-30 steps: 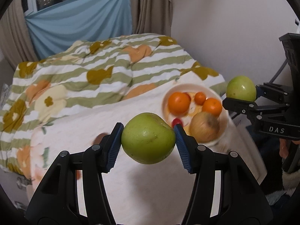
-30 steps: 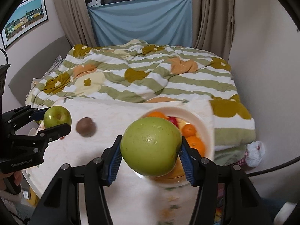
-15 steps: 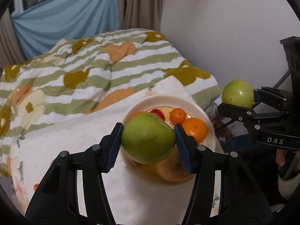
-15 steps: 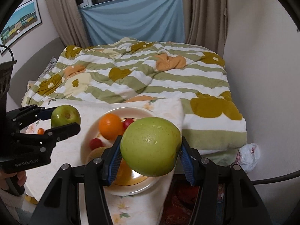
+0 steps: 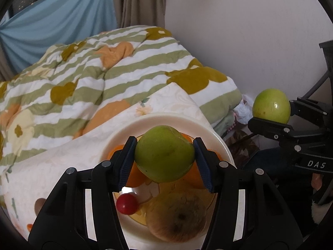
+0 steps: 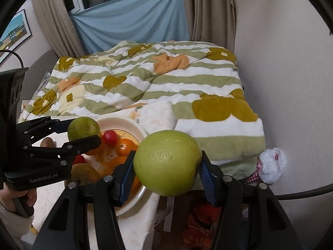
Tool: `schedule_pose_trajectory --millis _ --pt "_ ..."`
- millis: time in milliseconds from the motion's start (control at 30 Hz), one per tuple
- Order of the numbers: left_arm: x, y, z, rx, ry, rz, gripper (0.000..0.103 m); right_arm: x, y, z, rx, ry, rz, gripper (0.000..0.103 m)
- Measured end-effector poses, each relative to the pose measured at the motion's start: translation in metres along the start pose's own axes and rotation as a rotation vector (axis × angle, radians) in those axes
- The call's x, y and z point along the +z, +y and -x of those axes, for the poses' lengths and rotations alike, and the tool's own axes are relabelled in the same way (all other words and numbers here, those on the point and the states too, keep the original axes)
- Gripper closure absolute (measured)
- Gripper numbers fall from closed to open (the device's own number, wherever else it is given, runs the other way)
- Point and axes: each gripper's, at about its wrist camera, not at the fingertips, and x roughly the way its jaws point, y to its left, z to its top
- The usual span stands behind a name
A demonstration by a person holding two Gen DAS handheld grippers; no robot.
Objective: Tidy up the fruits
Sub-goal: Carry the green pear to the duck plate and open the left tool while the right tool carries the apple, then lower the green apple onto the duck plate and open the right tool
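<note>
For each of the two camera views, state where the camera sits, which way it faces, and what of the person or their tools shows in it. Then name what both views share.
Left wrist: rides on the left gripper, looking along its fingers over the plate towards the bed; the right gripper shows at right.
Right wrist: rides on the right gripper, facing the bed and wall; the left gripper and the person's hand show at left.
Shared: plate, both green apples, bed.

i'm in a home bedroom: a bed under a striped flowery quilt (image 6: pixel 145 79), curtains (image 6: pixel 208 8) at a night window, a framed picture (image 6: pixel 14 31) on the wall.
</note>
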Motion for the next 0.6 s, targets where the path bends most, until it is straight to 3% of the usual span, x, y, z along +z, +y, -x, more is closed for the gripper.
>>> schedule_pose_trajectory --millis 167,200,233,267,367,600 --pt "0.0 -0.001 -0.003 -0.012 0.005 0.005 0.039 0.001 -0.006 0.0 -0.008 -0.002 -0.017 0.05" --pt "0.001 0.0 0.0 -0.016 -0.004 0.007 0.029 0.001 -0.007 0.0 -0.009 -0.003 -0.018 0.05" --pt "0.002 0.001 0.004 -0.016 -0.018 0.009 0.008 0.001 -0.007 0.001 -0.01 -0.004 -0.019 0.05" --pt "0.003 0.002 0.007 -0.007 -0.031 0.012 0.0 0.002 -0.007 0.001 -0.011 -0.004 -0.019 0.05" --pt "0.003 0.007 0.021 0.0 -0.073 0.02 0.0 0.004 -0.006 0.001 -0.011 -0.005 -0.018 0.05" --pt "-0.007 0.034 0.038 0.042 -0.053 0.086 0.0 0.013 0.005 -0.003 0.014 -0.008 0.002 0.05"
